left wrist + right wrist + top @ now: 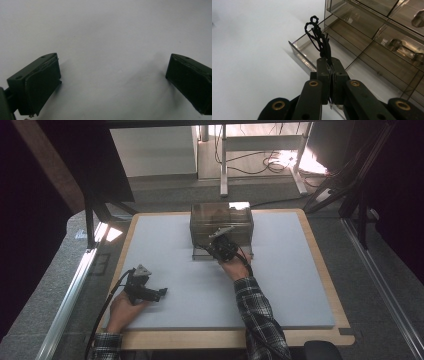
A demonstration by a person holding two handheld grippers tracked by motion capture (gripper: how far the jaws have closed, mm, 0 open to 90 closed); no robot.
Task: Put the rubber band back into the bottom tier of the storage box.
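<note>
Black twisted cord [318, 35] is pinched between the closed fingers [323, 75] of the right gripper [223, 248], its looped end standing out past the tips. It is held just above the pulled-out bottom drawer [312, 53] of a smoky transparent plastic drawer cabinet [221, 222], which stands at the far middle of the grey-covered bench [280, 285]. The step in hand is judged to be the placing of the cord into that open drawer. For this to be done well, the loop should be carried fully over the drawer's front wall and lowered until it rests on the drawer floor before the fingers are parted, so that no strand is left hanging over the edge. The left gripper [142, 287] is rested on the bench near its front left corner, well apart from the cabinet, its fingers [37, 85] spread wide with nothing between them.
</note>
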